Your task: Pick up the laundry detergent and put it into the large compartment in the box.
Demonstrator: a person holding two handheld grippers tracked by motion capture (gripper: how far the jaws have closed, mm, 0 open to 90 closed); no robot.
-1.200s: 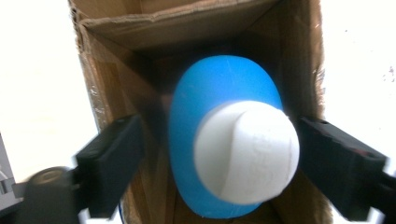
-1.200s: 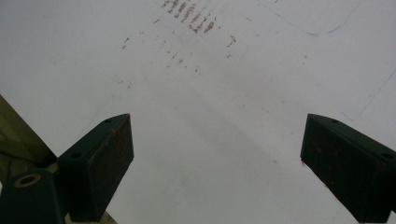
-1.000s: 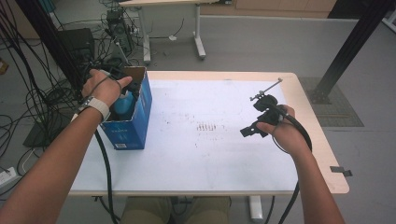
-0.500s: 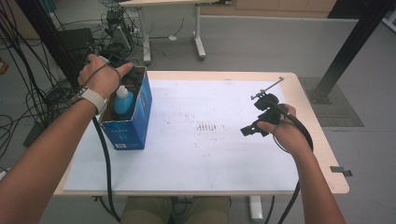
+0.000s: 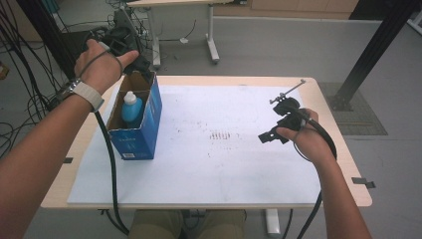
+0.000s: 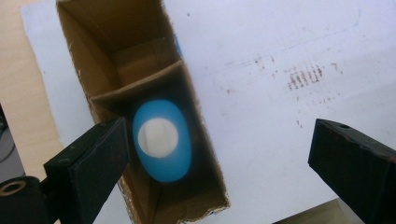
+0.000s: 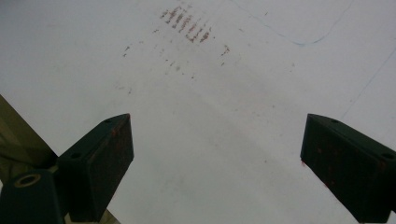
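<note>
A blue cardboard box (image 5: 138,127) stands open-topped on the white sheet at the left. Inside it stands a blue bottle (image 5: 131,108) with a white cap; from above the bottle (image 6: 162,139) sits in one compartment behind a cardboard divider. My left gripper (image 5: 130,50) is raised above the box's far end, open and holding nothing; in the left gripper view its jaws spread wide over the box (image 6: 135,79). My right gripper (image 5: 272,134) hovers low over the sheet at the right, open and empty, with bare white sheet (image 7: 210,116) between its jaws.
The white sheet (image 5: 224,164) covers most of the wooden table (image 5: 328,104) and carries small reddish marks (image 5: 223,135) near its middle. Cables trail off the table's left side. Another table's legs (image 5: 211,37) stand on the floor beyond.
My left gripper has lifted out of the box and away toward its far end, leaving the blue bottle standing inside. The right gripper has stayed in place.
</note>
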